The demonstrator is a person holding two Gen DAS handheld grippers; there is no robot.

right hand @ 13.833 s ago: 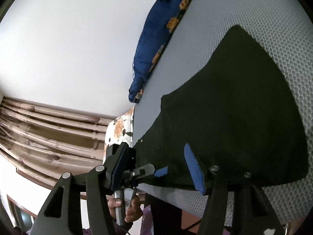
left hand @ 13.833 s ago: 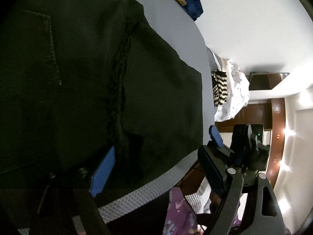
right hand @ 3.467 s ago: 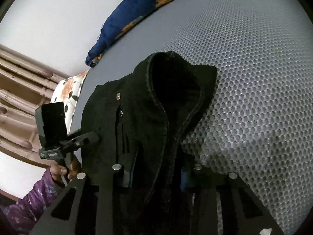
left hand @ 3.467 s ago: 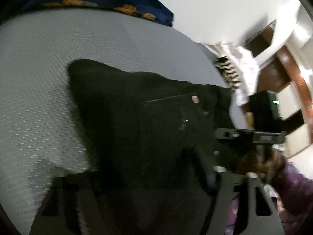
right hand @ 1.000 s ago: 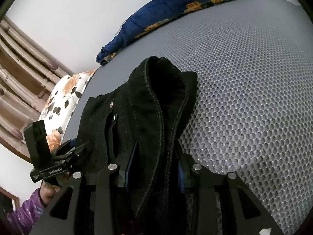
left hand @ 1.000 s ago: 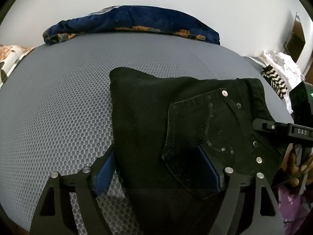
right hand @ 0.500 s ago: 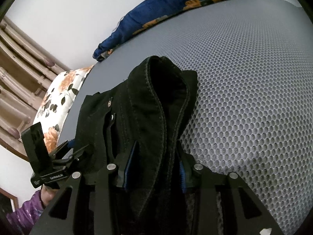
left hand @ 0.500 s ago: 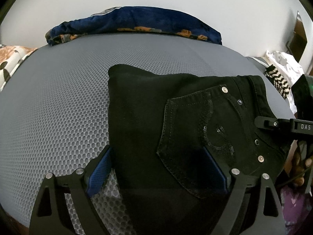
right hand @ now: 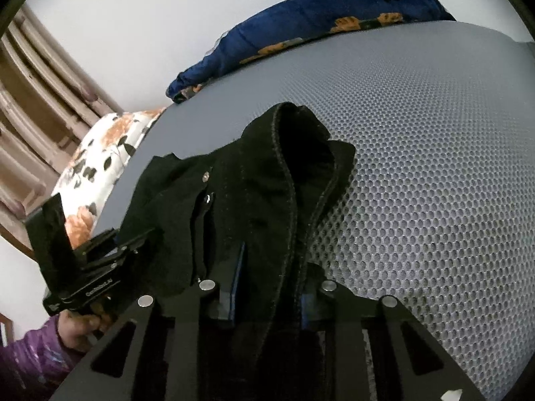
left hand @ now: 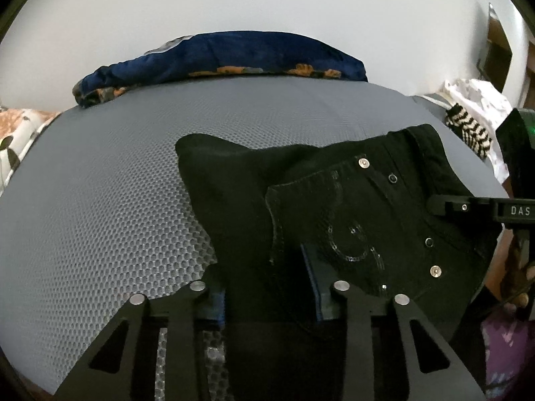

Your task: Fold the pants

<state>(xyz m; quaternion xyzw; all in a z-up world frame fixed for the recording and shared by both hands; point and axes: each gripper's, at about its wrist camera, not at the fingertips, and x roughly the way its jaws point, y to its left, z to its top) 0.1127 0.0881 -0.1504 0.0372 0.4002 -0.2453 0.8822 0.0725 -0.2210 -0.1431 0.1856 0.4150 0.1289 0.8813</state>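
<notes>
Grey honeycomb-mesh bedding (left hand: 100,207) covers the mattress under me, with a white wall behind it. I count one pair of black pants (left hand: 351,200), two grippers, one dark blue floral blanket (left hand: 227,56) along the far edge of the mattress, one floral pillow (right hand: 100,153) at its corner, and one striped cloth (left hand: 468,130) on a white heap off its other side.

The pants lie folded into a thick bundle on the near part of the mattress, well short of the blanket. My left gripper (left hand: 267,280) has just been closing and now pinches the near edge of the bundle between its blue pads. My right gripper (right hand: 271,287) has also just tightened, and it clamps the raised ridge of waistband seam that stands up between its fingers.

The denim is black with pale stitching; a back pocket with a sequinned curl faces up, dotted with metal rivets.
</notes>
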